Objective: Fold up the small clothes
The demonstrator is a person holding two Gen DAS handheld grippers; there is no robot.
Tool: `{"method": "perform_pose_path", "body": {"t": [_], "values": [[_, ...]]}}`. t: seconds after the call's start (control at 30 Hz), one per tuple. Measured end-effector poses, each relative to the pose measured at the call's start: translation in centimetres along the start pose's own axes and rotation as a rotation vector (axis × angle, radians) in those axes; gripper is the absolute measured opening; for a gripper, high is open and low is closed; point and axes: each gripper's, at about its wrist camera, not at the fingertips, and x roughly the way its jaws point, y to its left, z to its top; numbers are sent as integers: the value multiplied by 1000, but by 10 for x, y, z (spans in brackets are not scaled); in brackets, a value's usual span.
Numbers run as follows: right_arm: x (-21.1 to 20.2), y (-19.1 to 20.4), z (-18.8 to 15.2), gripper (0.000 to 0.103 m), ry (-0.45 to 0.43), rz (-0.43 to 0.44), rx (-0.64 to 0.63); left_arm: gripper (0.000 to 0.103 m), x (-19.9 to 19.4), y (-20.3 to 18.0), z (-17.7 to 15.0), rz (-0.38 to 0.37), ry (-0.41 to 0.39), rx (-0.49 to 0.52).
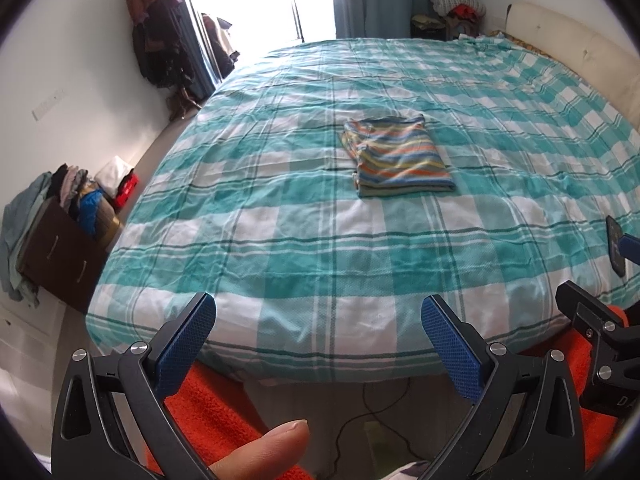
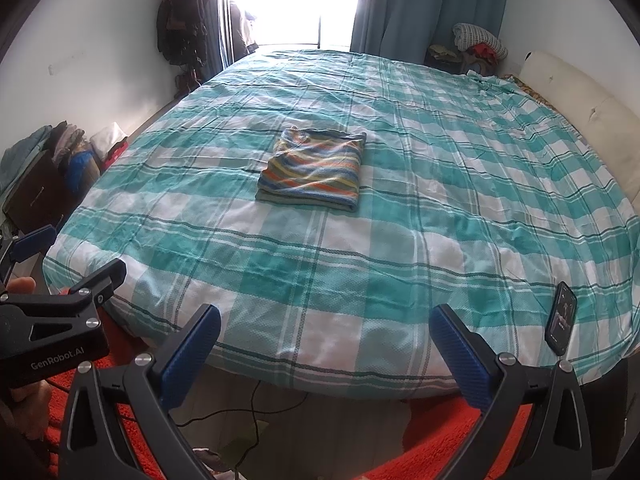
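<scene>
Holding both grippers off the near edge of the bed (image 1: 280,240), we have the left gripper (image 1: 320,312) with its jaws spread wide and nothing between them, its blue pads (image 1: 452,344) hanging over the hem of the teal-and-white checked cover (image 2: 400,240). Our right gripper (image 2: 324,320) is the same: jaws wide apart, empty, poised above the bed's edge. A thumb (image 1: 264,448) shows low in the left wrist view, and each camera catches the other gripper at its side.

Further out, the striped shirt (image 1: 396,156) lies folded into a neat rectangle near the middle of the bed, well apart from both grippers. A phone (image 2: 561,322) rests on the cover near the right-hand corner, just beside our right gripper's outer finger. Beyond the bed's left side a dark dresser (image 1: 60,256) carries a pile of clothes (image 1: 76,192). Coats (image 2: 180,20) hang on the far wall beside the bright window (image 2: 288,0) and blue curtain (image 2: 420,4).
</scene>
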Motion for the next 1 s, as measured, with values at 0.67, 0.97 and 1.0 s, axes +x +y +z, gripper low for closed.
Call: {"method": "perform_pose_path", "body": {"t": [0.67,0.97,1.0], "values": [[1,-2,-2,103,12,-10,20,103,1,-1,-2,-23,25,8],[-2,-2,-1,103,9,-23,16,103,0,-4,-2,-26,27,12],[-2,-1,0,103,8,-24,15,103,0,-4,-1,-24,26,11]]}}
